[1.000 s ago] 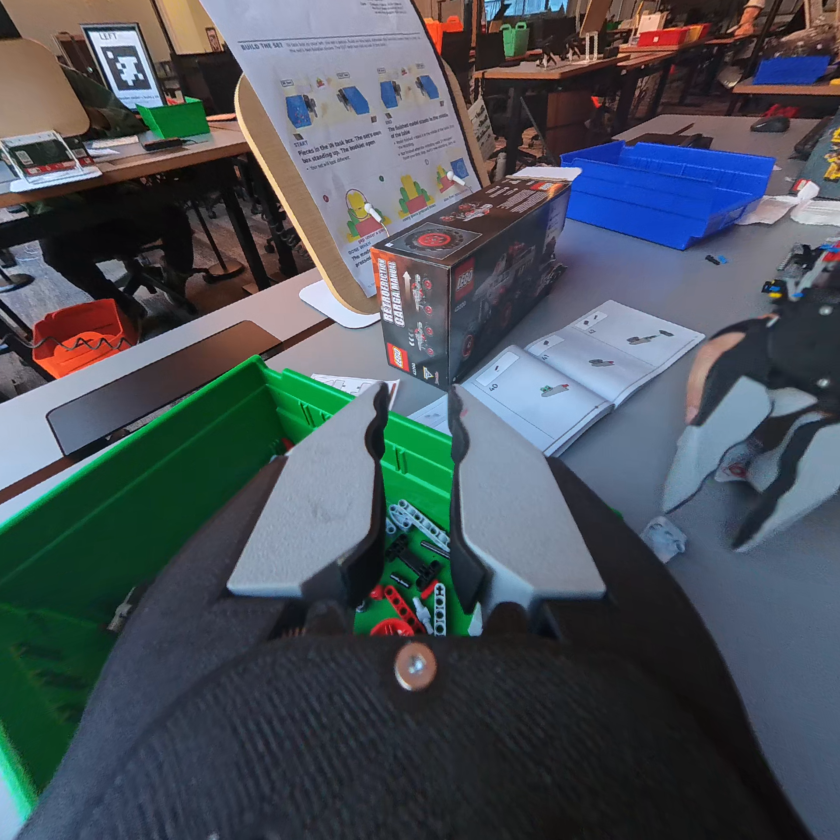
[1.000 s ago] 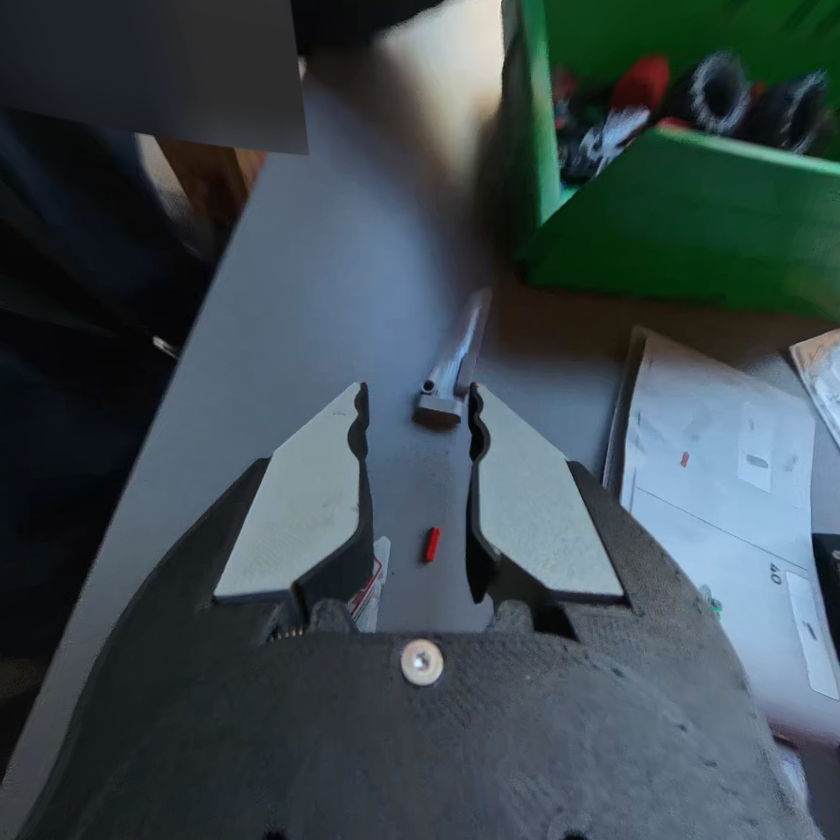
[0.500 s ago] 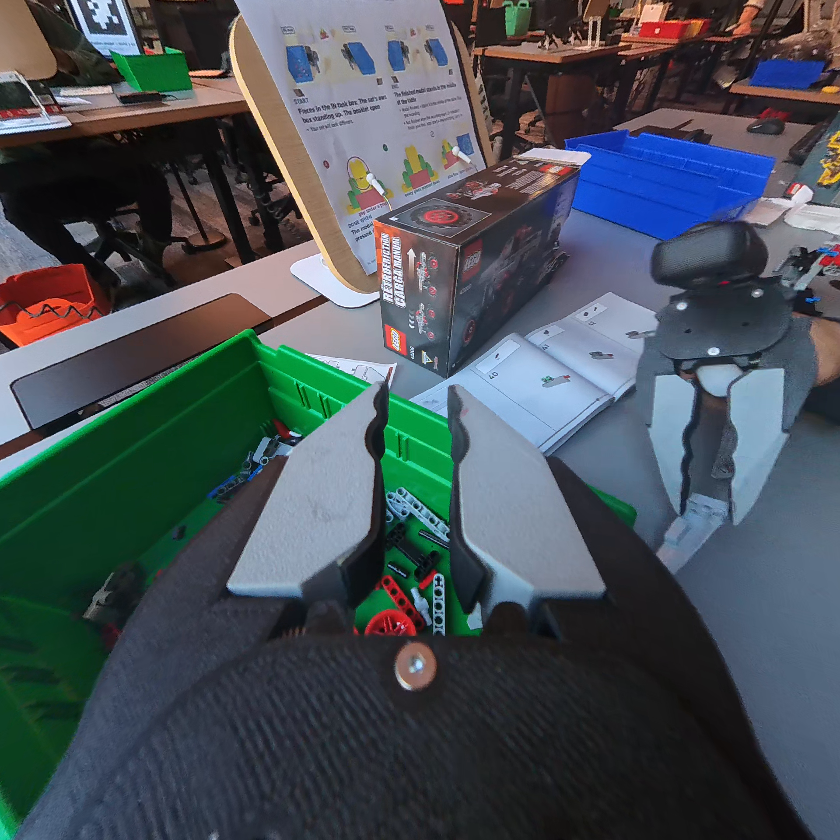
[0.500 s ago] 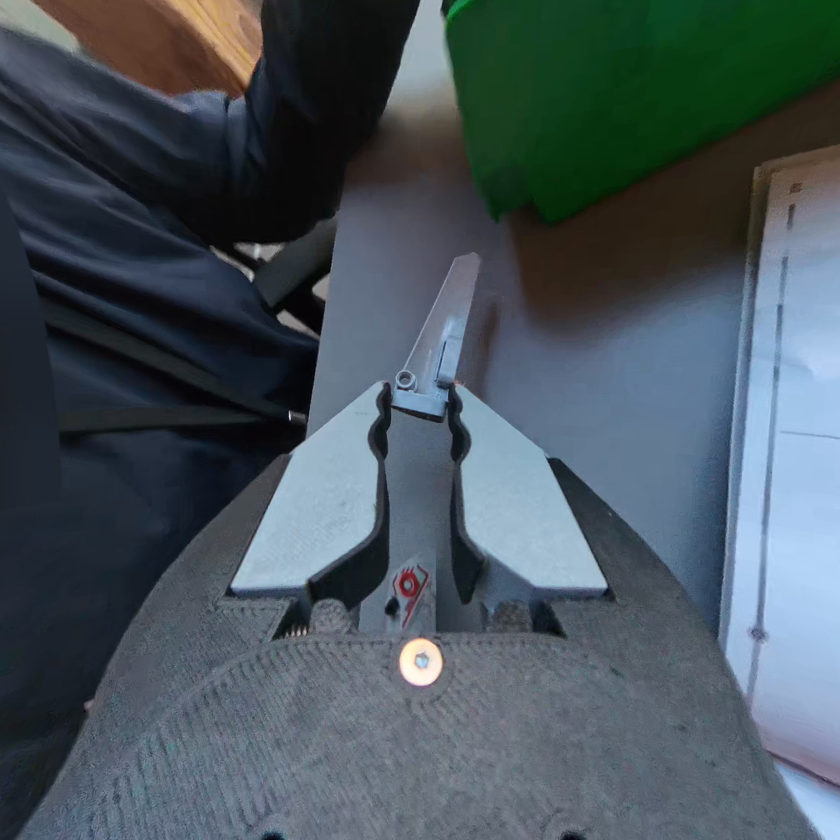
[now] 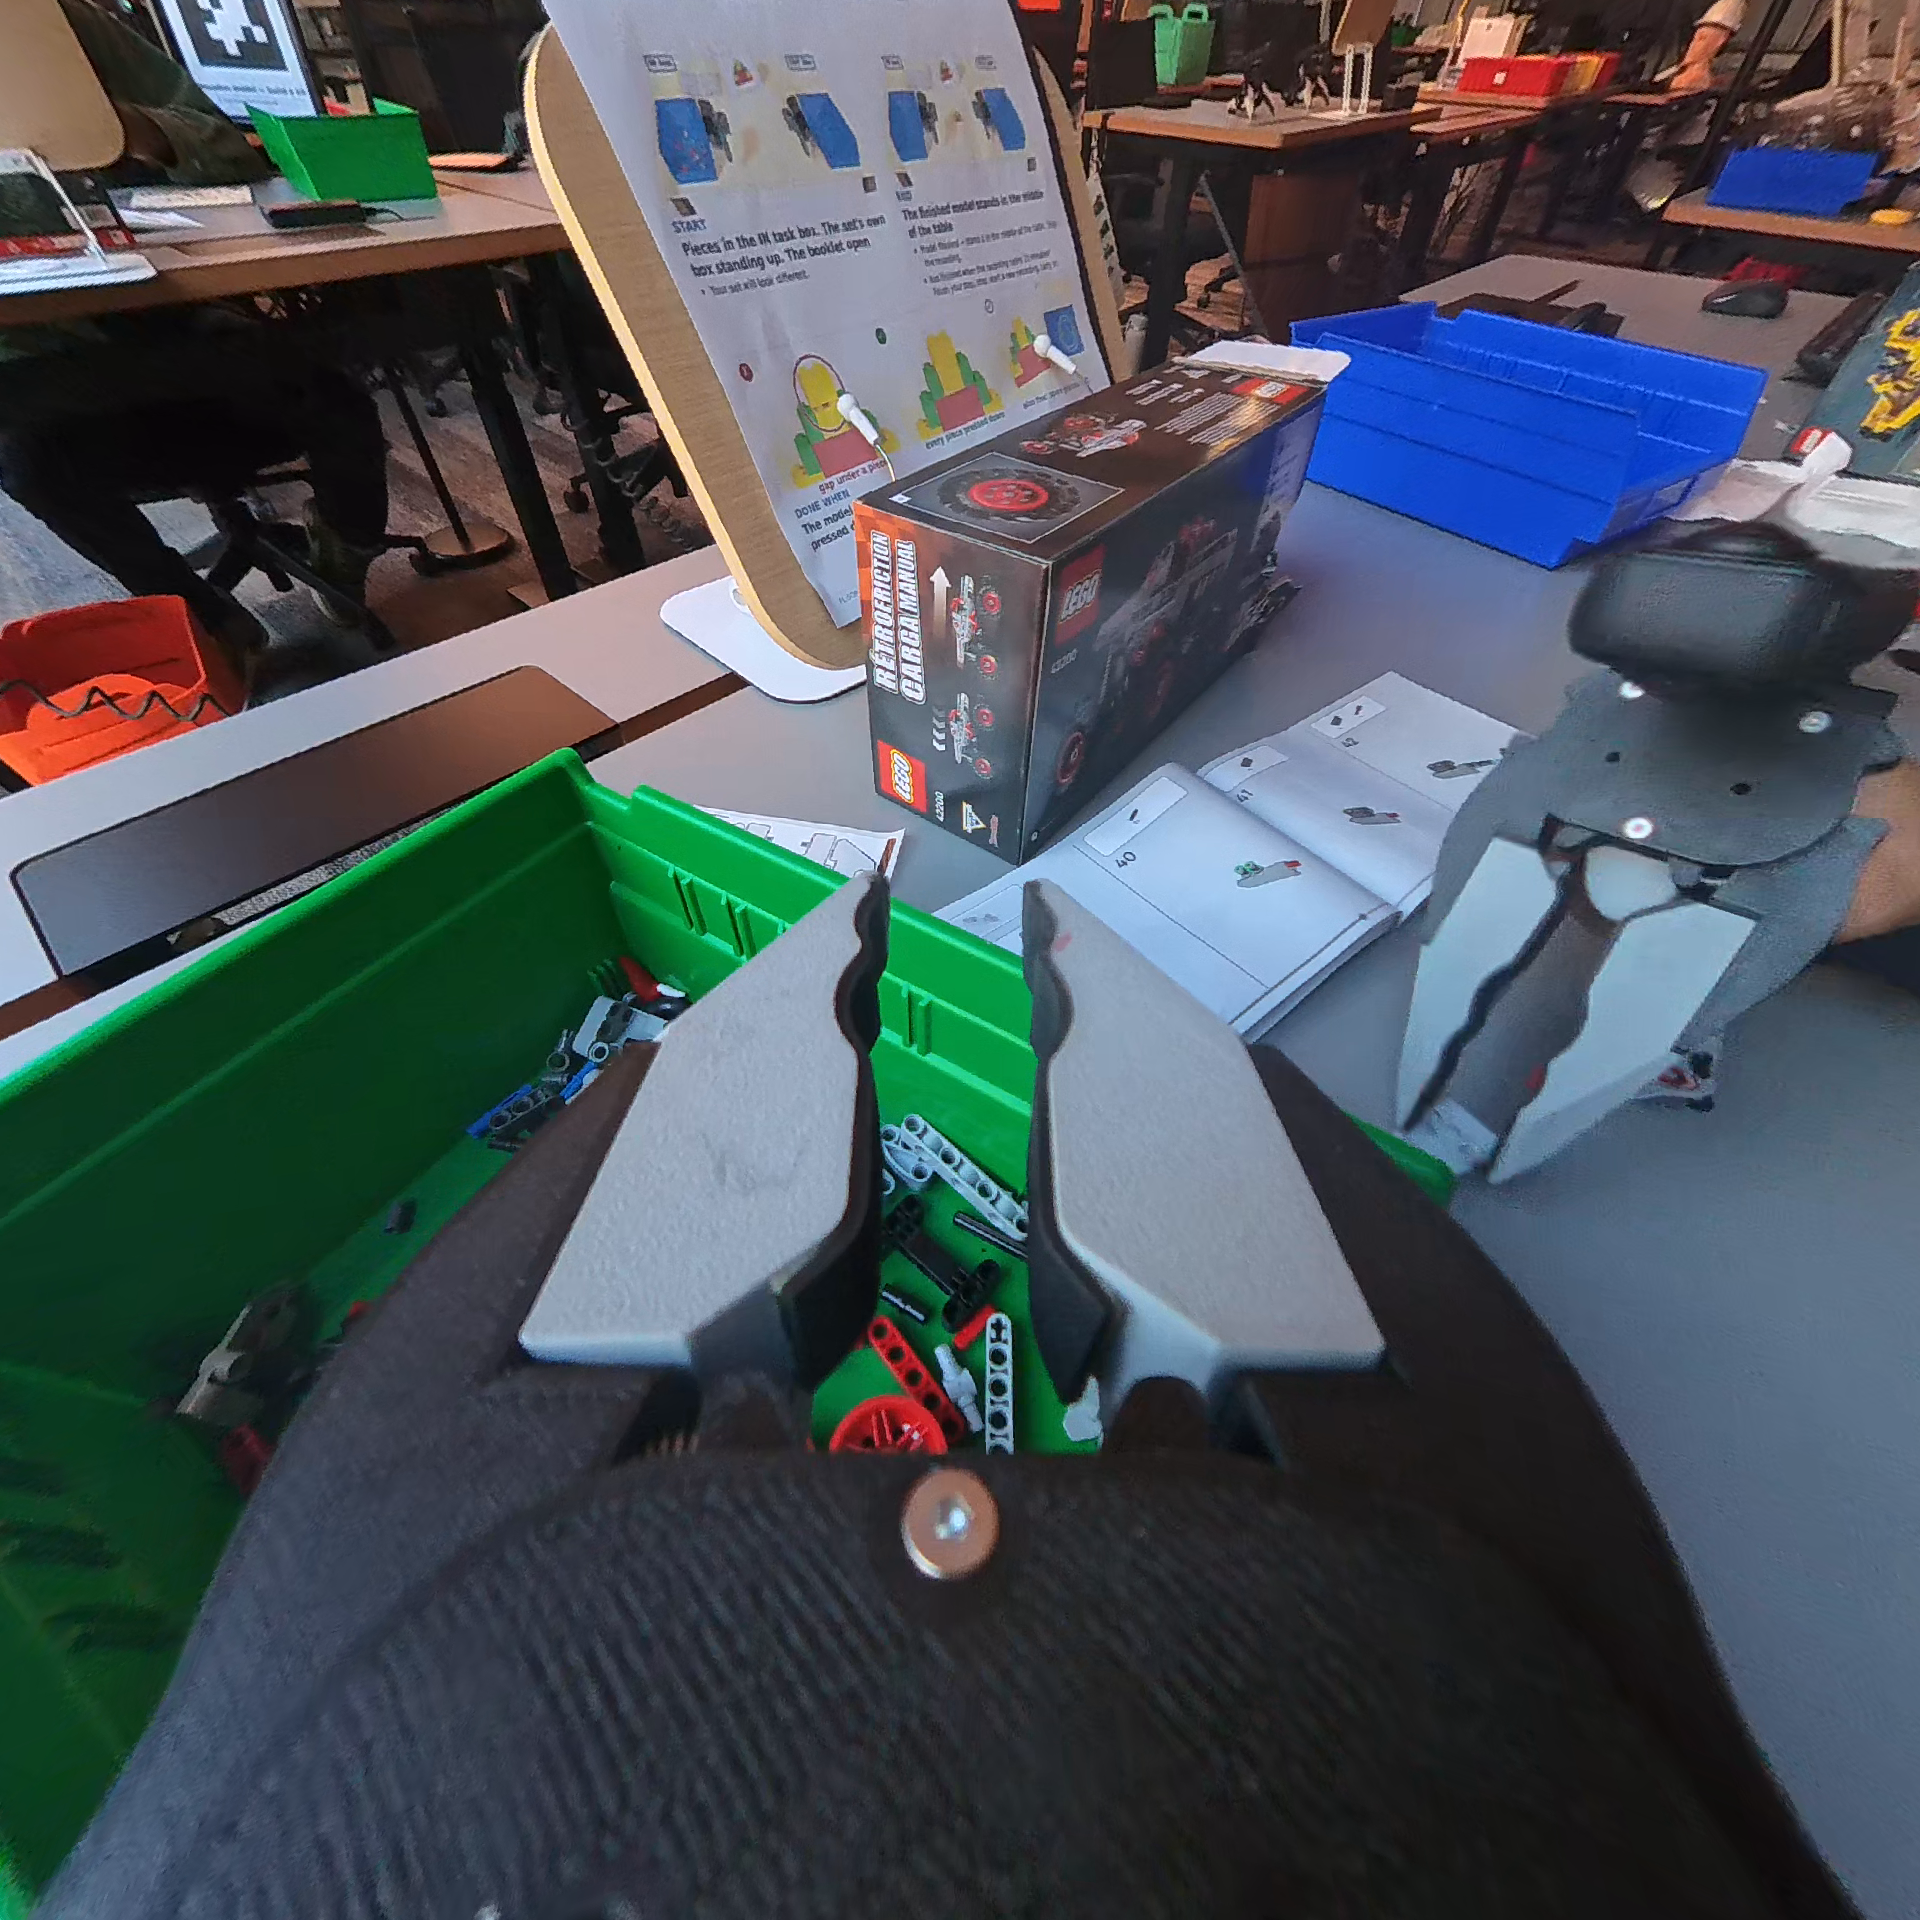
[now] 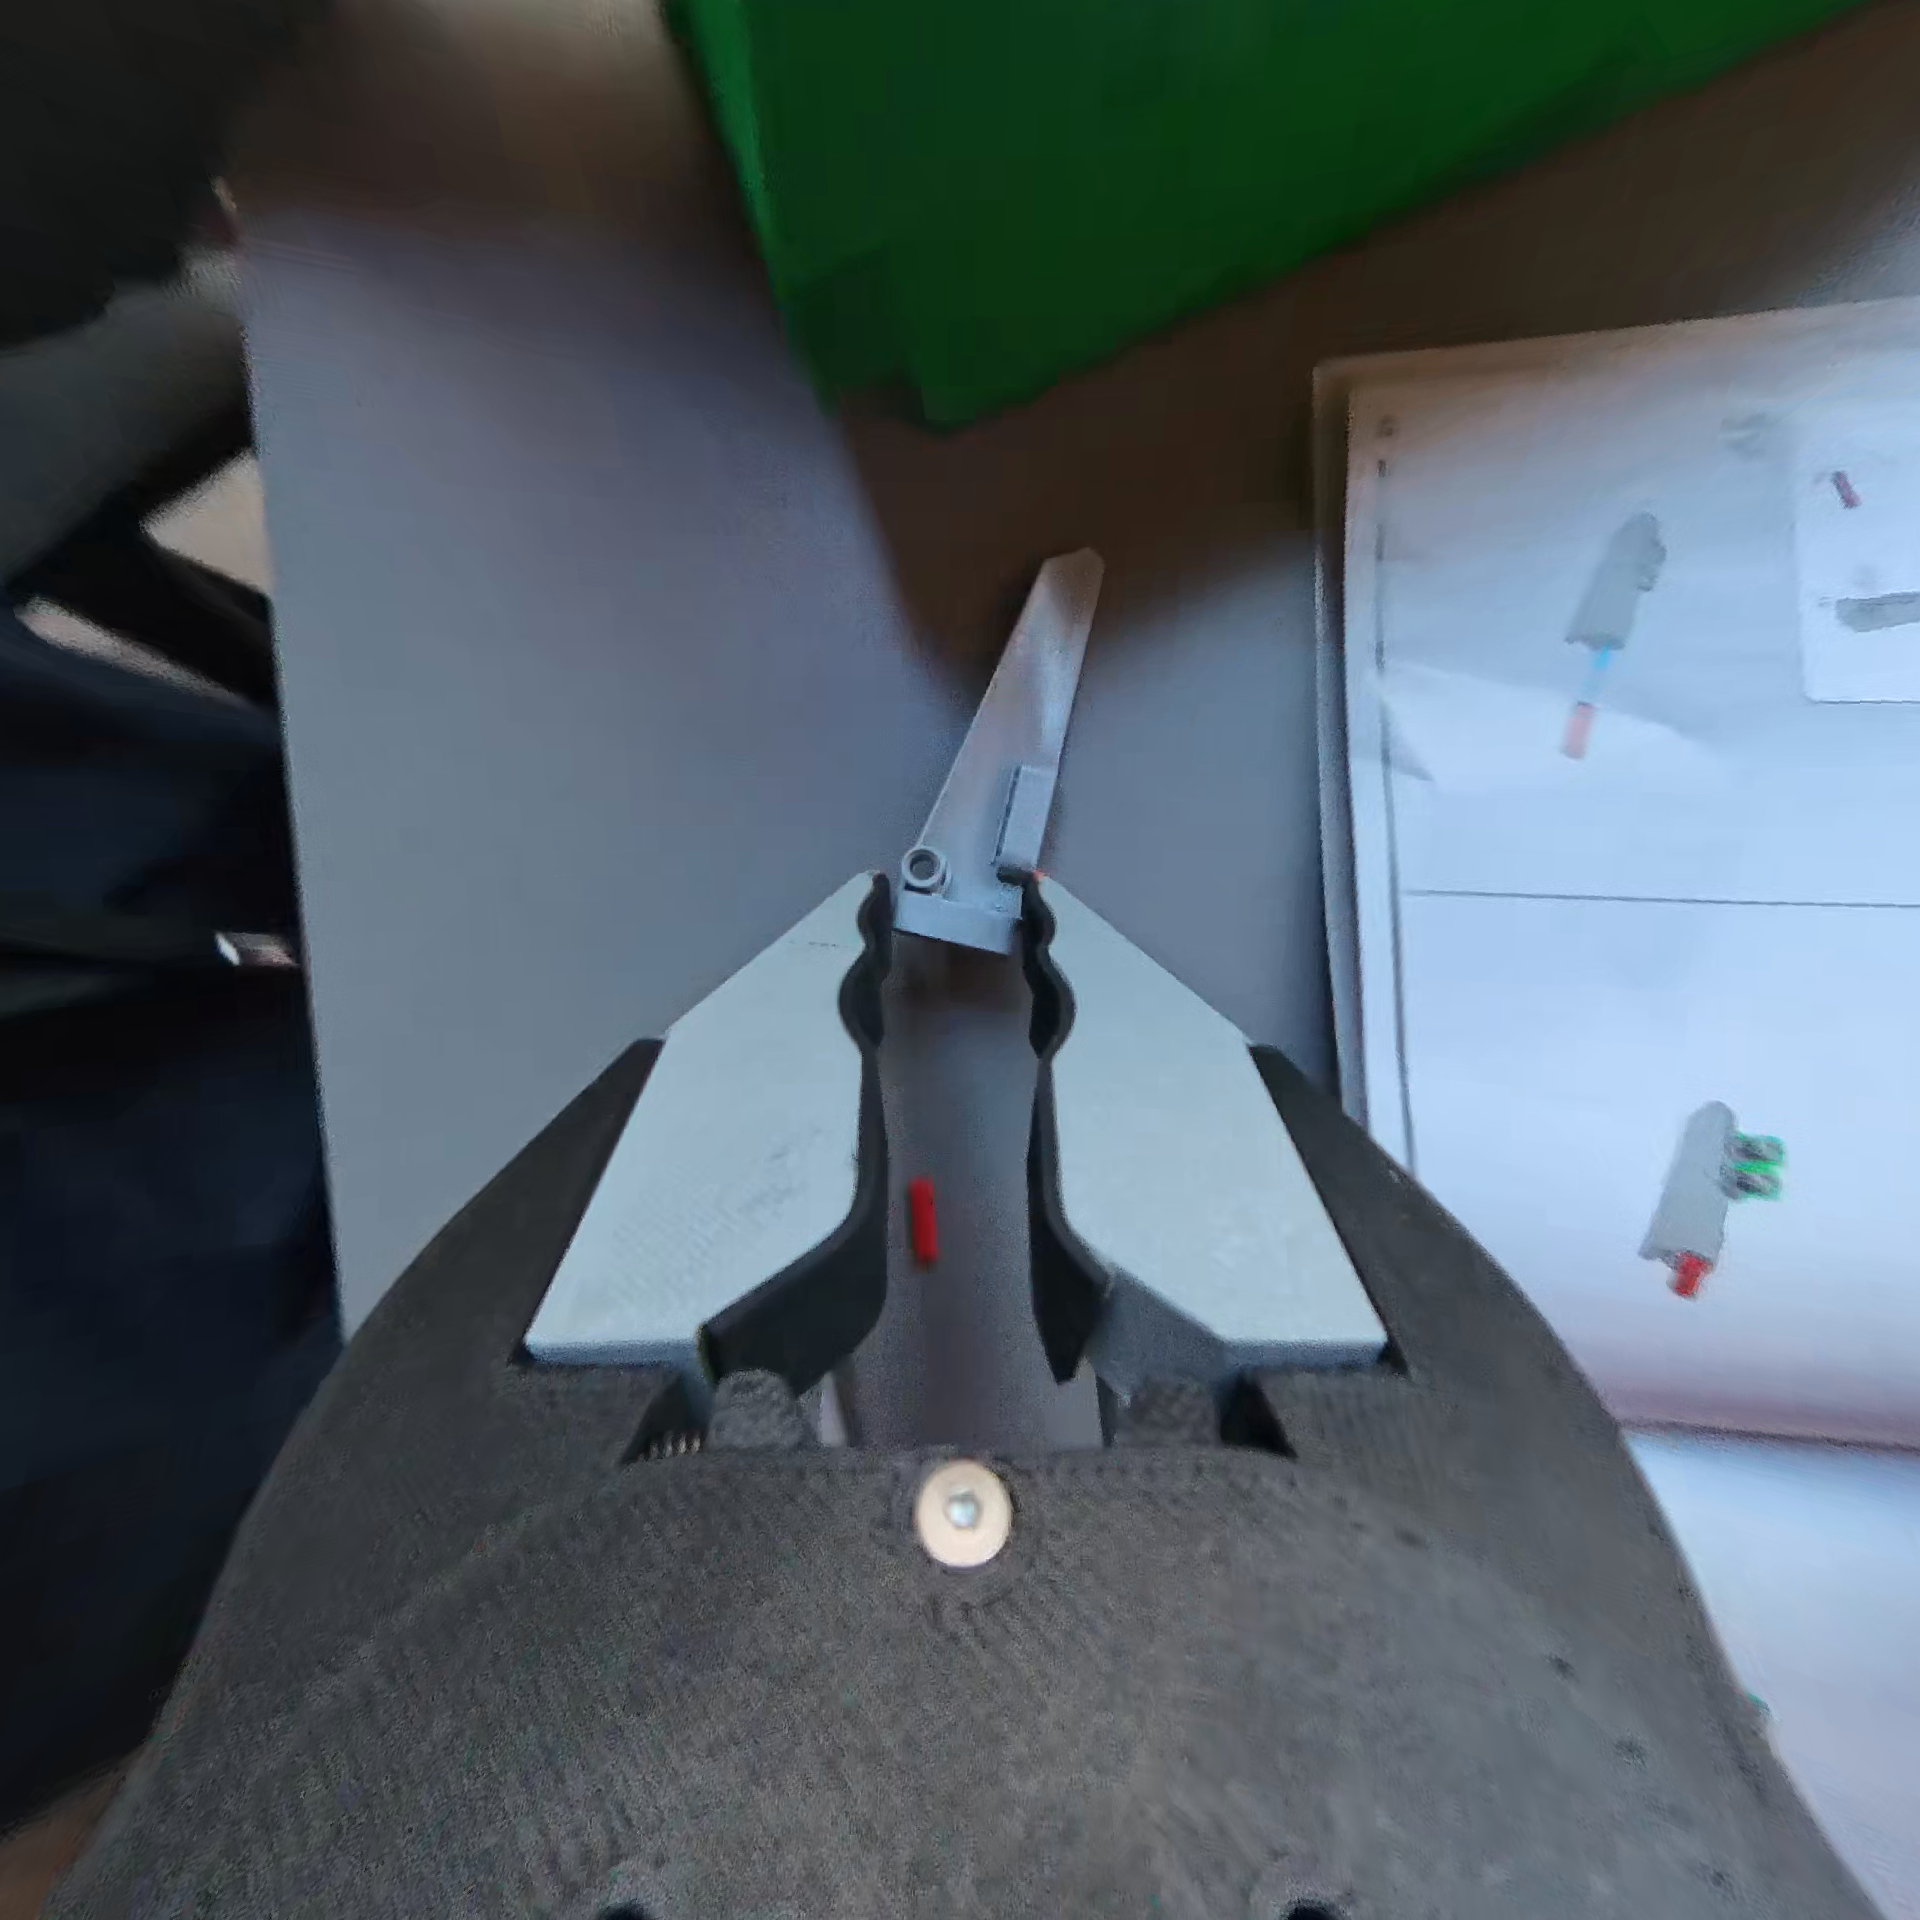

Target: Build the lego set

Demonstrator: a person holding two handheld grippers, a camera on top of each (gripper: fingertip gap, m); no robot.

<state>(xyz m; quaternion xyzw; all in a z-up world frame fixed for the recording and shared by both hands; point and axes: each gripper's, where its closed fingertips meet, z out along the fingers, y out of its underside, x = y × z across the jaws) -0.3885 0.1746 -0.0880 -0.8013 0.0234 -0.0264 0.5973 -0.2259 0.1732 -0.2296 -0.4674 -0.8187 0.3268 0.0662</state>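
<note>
Lego piece: long grey wedge-shaped part (image 6: pixel 1023 769), its blocky end pinched between the tips of the right claw (image 6: pixel 954 914), thin end pointing off toward 1 o'clock over the grey table (image 6: pixel 540 644). Can't tell if it's lifted or still touching the top.
Right claw: clamped on that grey part, only at the very tips, so a shallow hold.
Left claw: (image 5: pixel 954 935) parted with nothing between the fingers, hovering over the green bin (image 5: pixel 312 1018) of loose parts.
Red pin: tiny red peg (image 6: pixel 921 1214) lying on the table, seen between the right claw's fingers nearer 6 o'clock. Looks like it might go with the grey part, going by the booklet drawings.
Booklet: open instructions (image 6: pixel 1621 935) at 3 o'clock of the right claw, just beside the bin.
Box: black set box (image 5: pixel 1060 623) standing at 12 o'clock in the left view, booklet in front of it.
Tip: I'd keep the squeeze steady and move slowly, since a long part held by one end will want to swivel. Check the booklet picture before turning it.
Risk: knocking that red peg off the edge, it's close.
</note>
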